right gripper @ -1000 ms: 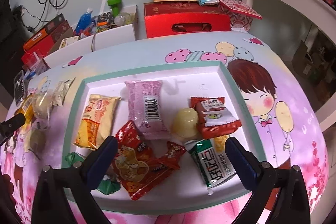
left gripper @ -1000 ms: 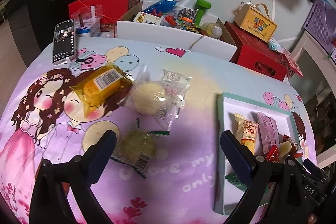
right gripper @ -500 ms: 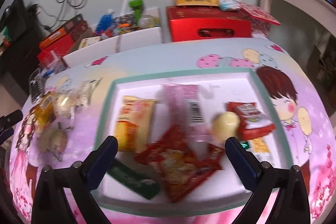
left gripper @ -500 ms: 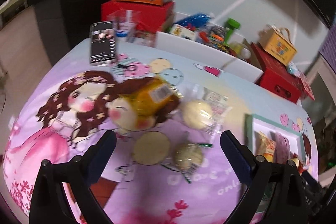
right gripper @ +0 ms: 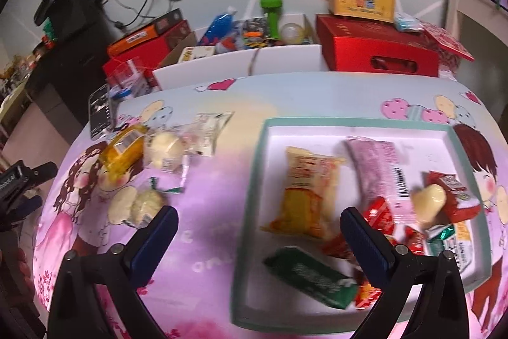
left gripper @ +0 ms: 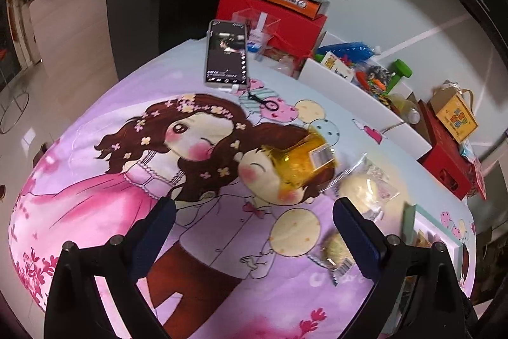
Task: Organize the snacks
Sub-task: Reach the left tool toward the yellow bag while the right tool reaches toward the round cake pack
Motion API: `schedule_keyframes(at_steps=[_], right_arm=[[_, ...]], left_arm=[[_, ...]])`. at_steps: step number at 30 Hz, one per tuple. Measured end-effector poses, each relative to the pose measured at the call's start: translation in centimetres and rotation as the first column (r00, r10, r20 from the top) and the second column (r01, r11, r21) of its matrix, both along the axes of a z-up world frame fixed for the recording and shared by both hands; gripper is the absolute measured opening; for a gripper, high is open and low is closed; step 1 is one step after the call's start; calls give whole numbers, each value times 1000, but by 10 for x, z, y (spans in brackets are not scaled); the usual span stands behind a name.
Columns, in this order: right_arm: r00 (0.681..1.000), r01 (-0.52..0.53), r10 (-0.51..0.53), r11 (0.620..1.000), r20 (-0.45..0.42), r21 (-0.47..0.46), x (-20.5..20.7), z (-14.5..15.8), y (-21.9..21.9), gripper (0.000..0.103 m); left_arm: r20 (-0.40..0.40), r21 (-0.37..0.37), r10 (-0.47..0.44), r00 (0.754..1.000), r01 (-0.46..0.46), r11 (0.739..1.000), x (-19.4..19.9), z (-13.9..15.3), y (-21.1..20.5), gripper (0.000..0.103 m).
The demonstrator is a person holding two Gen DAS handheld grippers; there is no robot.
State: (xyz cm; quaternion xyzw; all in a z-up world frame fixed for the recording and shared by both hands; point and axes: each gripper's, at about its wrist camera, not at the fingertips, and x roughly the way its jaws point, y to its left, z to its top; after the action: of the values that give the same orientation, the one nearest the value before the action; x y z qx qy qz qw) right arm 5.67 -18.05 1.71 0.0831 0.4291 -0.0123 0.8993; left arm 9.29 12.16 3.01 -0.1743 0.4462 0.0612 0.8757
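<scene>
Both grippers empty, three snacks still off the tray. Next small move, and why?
Probably ease the open right gripper left and down over the green-trimmed pastry packet. It lies on the cloth outside the tray, nearest that gripper's left finger, with the yellow packet and clear-wrapped bun farther away.

The left gripper hangs above the table with its two blue-padded fingers spread wide and nothing between them. The right gripper also hangs above the table, its fingers equally wide apart and holding nothing. In the right wrist view the left gripper shows at the table's left edge.
</scene>
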Motion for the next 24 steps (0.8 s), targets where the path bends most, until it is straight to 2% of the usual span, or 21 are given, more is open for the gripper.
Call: schedule_keyframes(at_steps=[10,19,24], right_arm=[[996,-84,84,996,-15,14,13,-10,33,103],[990,-137,137,991,-41,11,22,-23,57,103],[984,-166,166,986,-60,7,29,-34,69,103]], left_arm=[[-76,11,-60,995,61,998,12,-22,-7,99],[-150,19,-127,981,131,991,24,-44,-21,99],[-184,30,-132,974,140,990,29,-55,-21,99]])
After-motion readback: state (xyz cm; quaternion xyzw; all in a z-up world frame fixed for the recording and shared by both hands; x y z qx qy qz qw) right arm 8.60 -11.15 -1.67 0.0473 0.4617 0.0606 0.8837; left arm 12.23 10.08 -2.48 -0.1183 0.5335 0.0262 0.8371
